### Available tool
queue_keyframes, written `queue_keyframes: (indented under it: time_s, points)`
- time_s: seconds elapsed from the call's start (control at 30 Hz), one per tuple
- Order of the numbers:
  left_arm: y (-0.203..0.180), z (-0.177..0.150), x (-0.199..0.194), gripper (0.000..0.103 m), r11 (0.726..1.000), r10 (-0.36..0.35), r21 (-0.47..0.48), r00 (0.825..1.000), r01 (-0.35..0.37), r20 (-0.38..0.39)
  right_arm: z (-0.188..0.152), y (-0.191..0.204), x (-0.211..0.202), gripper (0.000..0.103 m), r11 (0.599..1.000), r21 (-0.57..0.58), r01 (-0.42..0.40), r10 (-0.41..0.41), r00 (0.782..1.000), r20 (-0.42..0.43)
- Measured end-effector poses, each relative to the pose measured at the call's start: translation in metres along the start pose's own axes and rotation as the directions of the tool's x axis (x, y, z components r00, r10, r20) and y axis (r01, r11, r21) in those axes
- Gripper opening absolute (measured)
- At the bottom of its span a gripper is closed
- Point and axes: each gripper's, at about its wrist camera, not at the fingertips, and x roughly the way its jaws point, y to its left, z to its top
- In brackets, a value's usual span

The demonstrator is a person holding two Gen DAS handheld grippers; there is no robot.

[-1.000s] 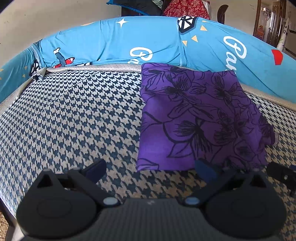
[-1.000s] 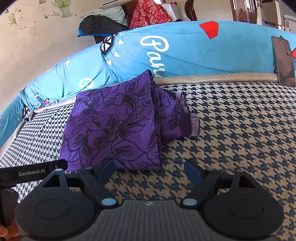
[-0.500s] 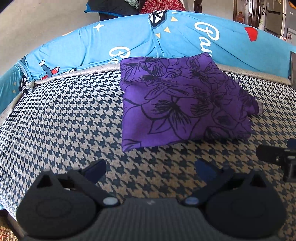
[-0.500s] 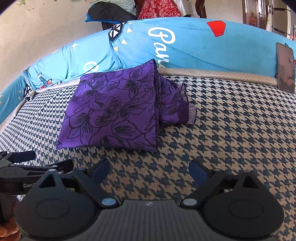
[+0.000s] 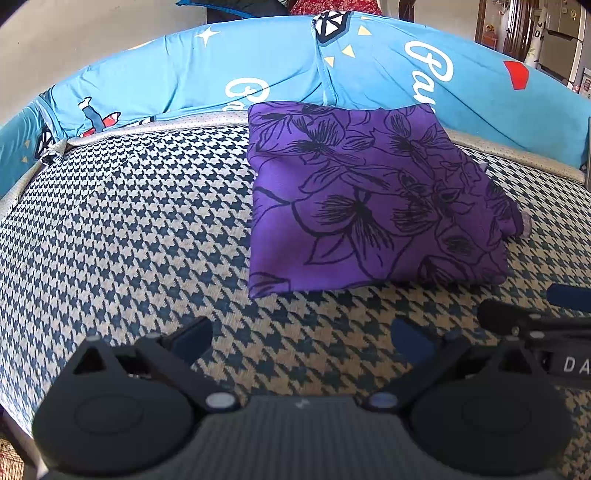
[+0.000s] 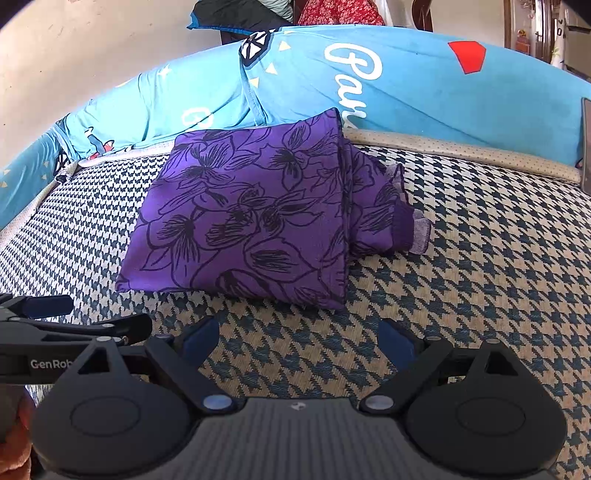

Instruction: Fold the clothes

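Observation:
A purple garment with black flower outlines (image 5: 369, 206) lies folded into a rough rectangle on the houndstooth mattress (image 5: 129, 229). It also shows in the right wrist view (image 6: 255, 221), with a bunched cuff sticking out at its right side (image 6: 417, 232). My left gripper (image 5: 301, 338) is open and empty, hovering just short of the garment's near edge. My right gripper (image 6: 299, 338) is open and empty, also just short of the near edge. Each gripper shows at the edge of the other's view: the right one (image 5: 535, 321), the left one (image 6: 66, 325).
A blue printed cushion (image 5: 295, 70) runs along the far side of the mattress (image 6: 498, 258). A dark phone (image 6: 585, 147) leans against it at the far right. Clothes are piled behind the cushion (image 6: 258, 14).
Both grippers have drawn back from the garment's near edge toward me, so more mattress shows in front of them. The garment has stayed folded and still.

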Motion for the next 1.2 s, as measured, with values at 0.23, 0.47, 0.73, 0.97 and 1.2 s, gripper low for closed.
queue_keyframes:
  time_s: [0.23, 0.47, 0.73, 0.97, 1.2]
  points:
    - [0.004, 0.002, 0.003, 0.103, 1.000, 0.027, -0.012, 1.000, -0.027, -0.009, 0.002, 0.006, 0.006, 0.092, 1.000, -0.019, 0.006, -0.006, 1.000, -0.008]
    - [0.003, 0.003, 0.004, 0.103, 0.999, 0.044, -0.013, 0.999, -0.044, -0.011, 0.002, 0.012, 0.007, 0.092, 0.998, -0.061, 0.018, -0.018, 1.000, -0.004]
    - [0.002, 0.002, 0.005, 0.103, 0.999, 0.048, -0.005, 0.999, -0.048, -0.015, 0.001, 0.013, 0.007, 0.092, 0.997, -0.064, 0.033, -0.034, 0.999, -0.006]
    - [0.002, 0.002, 0.006, 0.103, 0.999, 0.051, -0.005, 0.999, -0.051, -0.017, 0.001, 0.014, 0.007, 0.092, 0.997, -0.068, 0.035, -0.036, 0.999, -0.008]
    - [0.003, 0.002, 0.006, 0.103, 0.999, 0.053, -0.005, 0.998, -0.053, -0.020, 0.001, 0.014, 0.008, 0.092, 0.997, -0.068, 0.036, -0.037, 0.999, -0.010]
